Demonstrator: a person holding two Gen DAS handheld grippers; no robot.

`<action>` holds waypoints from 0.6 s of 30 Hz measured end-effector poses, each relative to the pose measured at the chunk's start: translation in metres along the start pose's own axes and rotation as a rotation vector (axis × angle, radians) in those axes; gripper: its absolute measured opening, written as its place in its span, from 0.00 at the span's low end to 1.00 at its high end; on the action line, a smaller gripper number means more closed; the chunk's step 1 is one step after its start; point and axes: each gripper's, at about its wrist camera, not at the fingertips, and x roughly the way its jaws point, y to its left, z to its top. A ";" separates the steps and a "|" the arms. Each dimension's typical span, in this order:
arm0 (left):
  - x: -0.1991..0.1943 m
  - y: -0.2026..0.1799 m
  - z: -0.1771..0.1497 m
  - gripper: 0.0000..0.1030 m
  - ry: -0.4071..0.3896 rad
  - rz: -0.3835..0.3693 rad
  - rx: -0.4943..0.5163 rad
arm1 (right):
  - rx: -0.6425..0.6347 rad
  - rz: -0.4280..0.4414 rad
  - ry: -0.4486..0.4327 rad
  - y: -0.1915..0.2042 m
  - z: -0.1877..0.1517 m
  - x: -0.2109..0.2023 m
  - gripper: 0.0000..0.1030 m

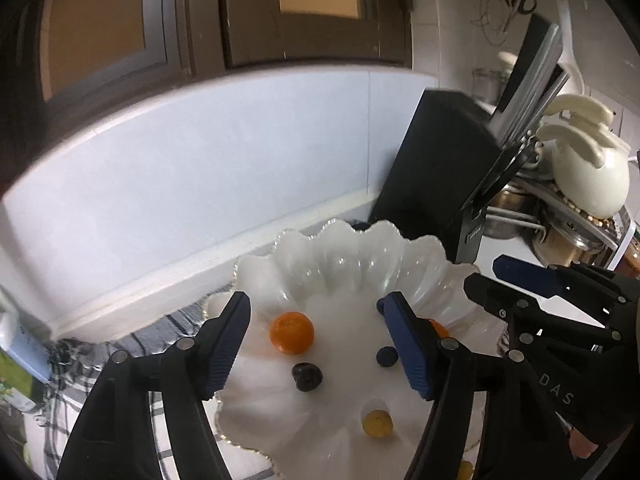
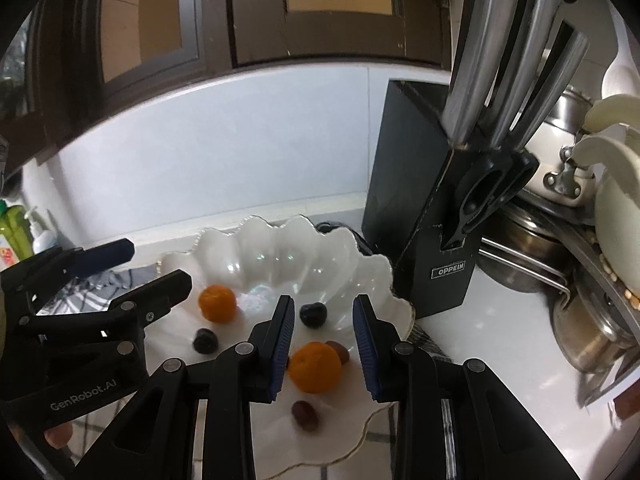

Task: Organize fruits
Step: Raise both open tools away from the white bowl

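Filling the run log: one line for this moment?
left gripper open, empty | right gripper open over orange | fruit in bowl

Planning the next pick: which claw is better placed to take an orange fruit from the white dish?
Right. The right claw hangs open with an orange fruit between its fingers, inside the white dish. The left claw is open too, its orange off-centre.
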 end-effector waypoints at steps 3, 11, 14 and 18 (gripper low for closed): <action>-0.014 0.000 0.001 0.70 -0.023 0.003 0.000 | 0.001 0.011 -0.021 0.003 -0.002 -0.012 0.31; -0.046 0.005 -0.002 0.74 -0.061 -0.009 -0.030 | -0.005 0.018 -0.064 0.009 -0.012 -0.044 0.31; -0.056 0.003 -0.003 0.75 -0.079 -0.008 -0.019 | -0.010 0.019 -0.072 0.009 -0.015 -0.055 0.31; -0.069 0.000 -0.007 0.75 -0.102 -0.003 -0.002 | -0.010 0.021 -0.090 0.009 -0.020 -0.070 0.31</action>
